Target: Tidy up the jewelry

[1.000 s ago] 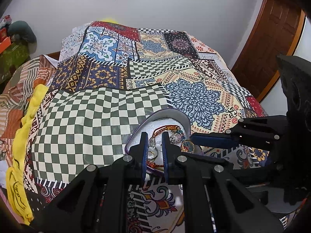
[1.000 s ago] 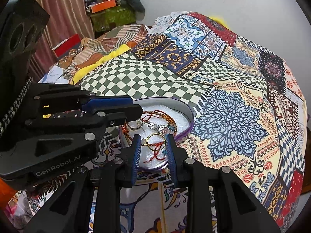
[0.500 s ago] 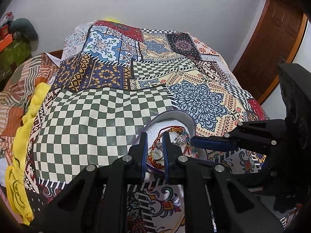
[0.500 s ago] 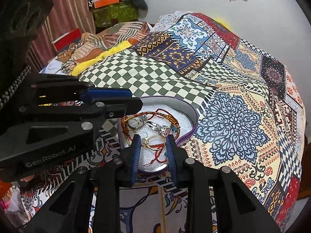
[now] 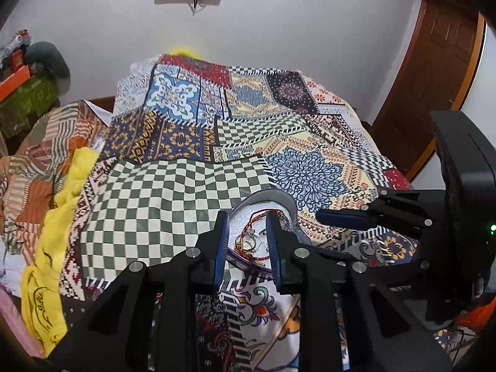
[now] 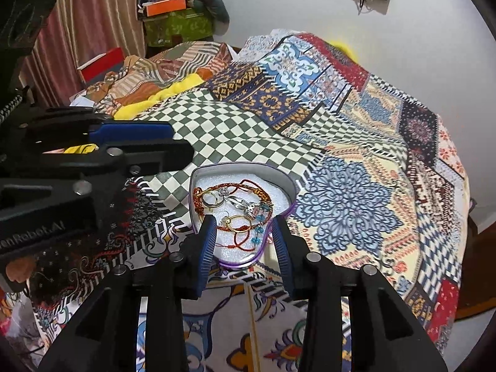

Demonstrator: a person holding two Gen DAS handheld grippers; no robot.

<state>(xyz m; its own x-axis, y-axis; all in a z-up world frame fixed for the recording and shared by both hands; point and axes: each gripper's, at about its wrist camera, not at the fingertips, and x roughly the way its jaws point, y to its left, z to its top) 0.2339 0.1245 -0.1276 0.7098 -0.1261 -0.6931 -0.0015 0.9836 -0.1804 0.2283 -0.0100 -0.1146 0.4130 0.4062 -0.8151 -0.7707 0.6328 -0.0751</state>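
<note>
A heart-shaped tin [image 6: 286, 186] with a purple rim and white foam lining lies on the patchwork bedspread; it also shows in the left wrist view [image 5: 286, 202]. Inside lie a red cord bracelet [image 6: 248, 186], gold rings [image 6: 210, 199], silver rings [image 6: 238, 201] and a gold hoop [image 6: 241, 223]. My right gripper [image 6: 245, 235] is open and empty, held above the tin's near tip. My left gripper [image 5: 247, 241] is open and empty, above the tin's near left side. The left gripper's body [image 6: 77, 167] fills the left of the right wrist view.
The patchwork bedspread [image 6: 356, 155] covers the bed. A yellow cloth [image 5: 59, 232] and striped bedding [image 6: 173, 62] lie along the left side. A wooden door [image 5: 434, 77] stands to the right. Boxes [image 6: 173, 21] are stacked in the far corner.
Both grippers have lifted and pulled back from the tin, and both have opened wider. The jewelry lies in the tin, spread more fully into view.
</note>
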